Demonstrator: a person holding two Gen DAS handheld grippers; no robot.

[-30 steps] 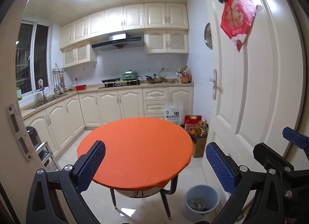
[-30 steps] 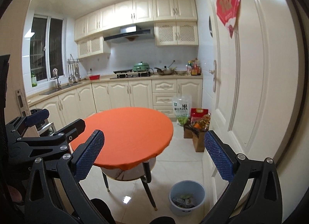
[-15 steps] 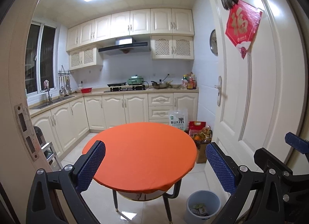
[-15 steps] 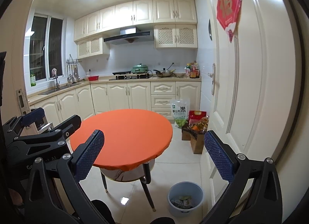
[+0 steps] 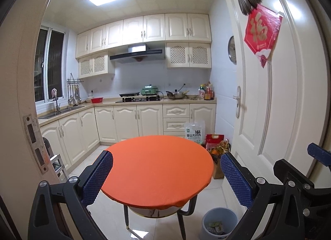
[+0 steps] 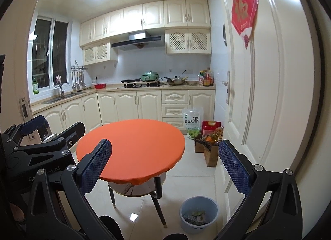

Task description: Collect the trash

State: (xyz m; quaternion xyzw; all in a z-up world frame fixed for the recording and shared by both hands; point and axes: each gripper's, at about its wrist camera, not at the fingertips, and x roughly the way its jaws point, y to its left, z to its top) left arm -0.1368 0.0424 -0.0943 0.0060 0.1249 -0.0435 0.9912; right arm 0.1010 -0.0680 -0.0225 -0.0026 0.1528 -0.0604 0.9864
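Orange tablecloth [image 5: 157,169] is bare; trash lies in the blue wastebasket [image 6: 199,211] beside the table. Left gripper [image 5: 165,175] and right gripper [image 6: 164,168] gape wide, empty, apparently readied for approach.

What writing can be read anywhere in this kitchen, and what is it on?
"福": gold character on the red door hanging.
"香山大米": white rice bag on the floor by the cabinets.
"Ge… AI": partly hidden print on the left claw.
Red bag and counter bottles: print too small to read.
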